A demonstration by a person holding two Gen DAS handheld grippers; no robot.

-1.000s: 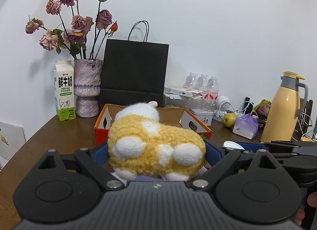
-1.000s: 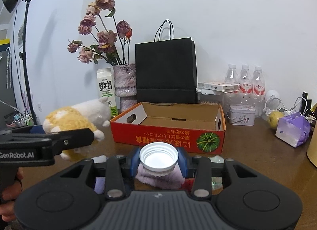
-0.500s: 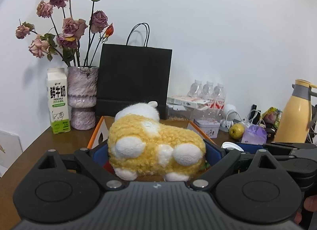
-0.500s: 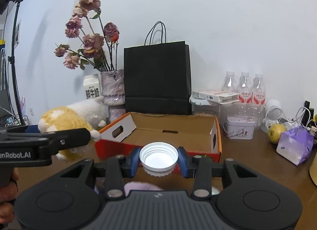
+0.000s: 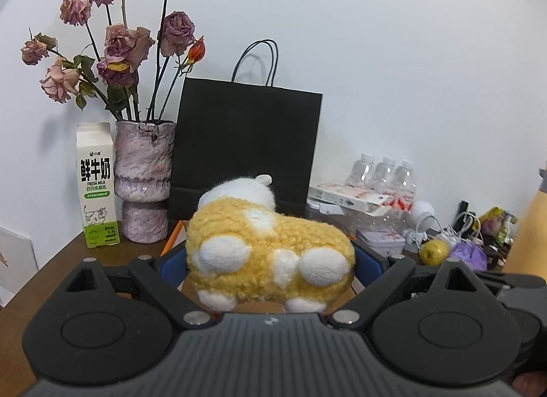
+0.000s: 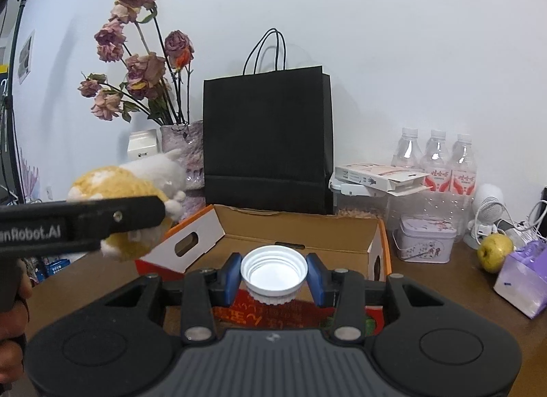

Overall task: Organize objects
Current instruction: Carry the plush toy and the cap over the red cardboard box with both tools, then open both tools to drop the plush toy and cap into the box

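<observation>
Both tongs loaded: left tongs [image 5: 270, 260] clamp the plush toy [image 5: 270, 257], right tongs [image 6: 273, 277] pinch the white cap [image 6: 273, 269], both held up near the cardboard box [image 6: 290, 229]. Box looks empty; both drops remain.

Yellow-white plush toy [image 5: 270, 253] and white cap [image 6: 273, 269], both held aloft.

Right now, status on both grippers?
Left gripper shut on plush toy. Right gripper shut on white lid. Cardboard box ahead, unobstructed.
</observation>
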